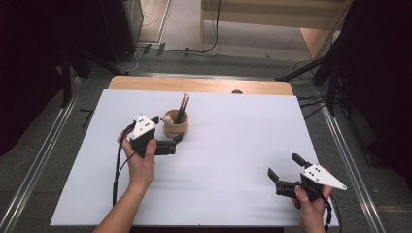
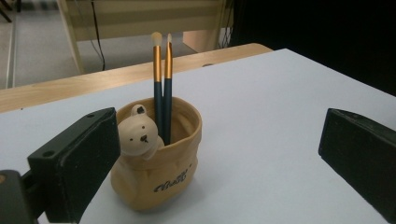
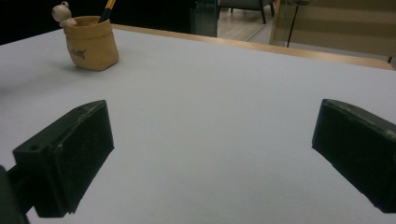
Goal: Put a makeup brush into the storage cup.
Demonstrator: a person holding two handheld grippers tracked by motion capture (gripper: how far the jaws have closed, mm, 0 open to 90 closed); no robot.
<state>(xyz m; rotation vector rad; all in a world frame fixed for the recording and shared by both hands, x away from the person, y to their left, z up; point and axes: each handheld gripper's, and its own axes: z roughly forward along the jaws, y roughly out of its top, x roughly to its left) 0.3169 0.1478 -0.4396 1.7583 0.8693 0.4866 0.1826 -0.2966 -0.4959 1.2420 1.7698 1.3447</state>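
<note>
Looking down, high view: white table with a bare wooden strip along its far edge.
Holder, high view: tan bag-shaped brush holder left of centre in the far half, standing upright.
Brushes, high view: two brushes rise from the holder as thin dark sticks — colour not readable from here.
Left gripper, high view: left gripper held just beside the holder on its near-left side, jaws spread, one tip at each side of the holder's near face; contact cannot be told.
Right gripper, high view: right gripper near the table's near-right corner, well apart from the holder, jaws spread over bare sheet.
Holder, left gripper view: close up, a little bear figure peeks over the rim and dark script is printed on the front — neither is legible from above.
Brushes, left gripper view: dark blue handles, gold ferrules, pale tips up; both lean against the back of the bear.
Jaws, left gripper view: wide apart, nothing pinched; the holder sits nearer the left jaw, with open table between it and the right jaw.
Holder, right gripper view: small at the top left, far across the sheet, bear at its rim.
Jaws, right gripper view: wide apart above bare table, gripping nothing.
</note>
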